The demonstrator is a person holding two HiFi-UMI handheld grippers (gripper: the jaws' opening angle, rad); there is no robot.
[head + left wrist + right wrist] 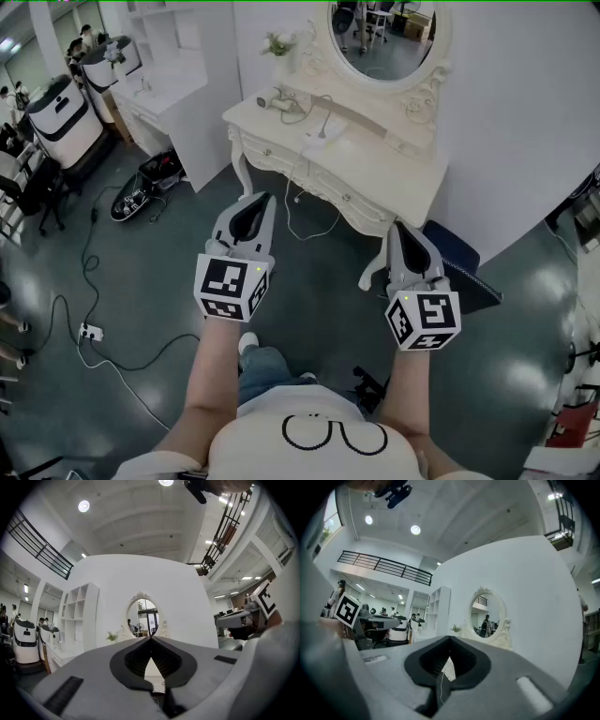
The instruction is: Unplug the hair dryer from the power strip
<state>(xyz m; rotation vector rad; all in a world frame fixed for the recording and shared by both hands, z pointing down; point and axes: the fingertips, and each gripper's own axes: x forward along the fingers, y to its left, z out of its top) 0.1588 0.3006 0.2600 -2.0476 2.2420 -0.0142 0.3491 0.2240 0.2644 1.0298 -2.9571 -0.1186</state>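
A white vanity table (394,178) with an oval mirror (384,42) stands ahead of me. On its left end lies a pale hair dryer (275,101), and its cord runs to a white power strip (316,141) on the tabletop. A white cable (289,202) hangs from the table's front edge. My left gripper (262,199) is shut and empty, held level in the air short of the table's left front. My right gripper (396,227) is also shut and empty, short of the table's right front leg. Both gripper views look toward the mirror (143,618) (487,618) past shut jaws.
A white shelf and counter unit (169,84) stands left of the vanity. Wheeled white machines (58,117) are at far left. Cables and a floor power strip (91,331) lie on the dark floor, with black gear (141,197) nearby. A dark blue object (459,262) leans by the vanity's right side.
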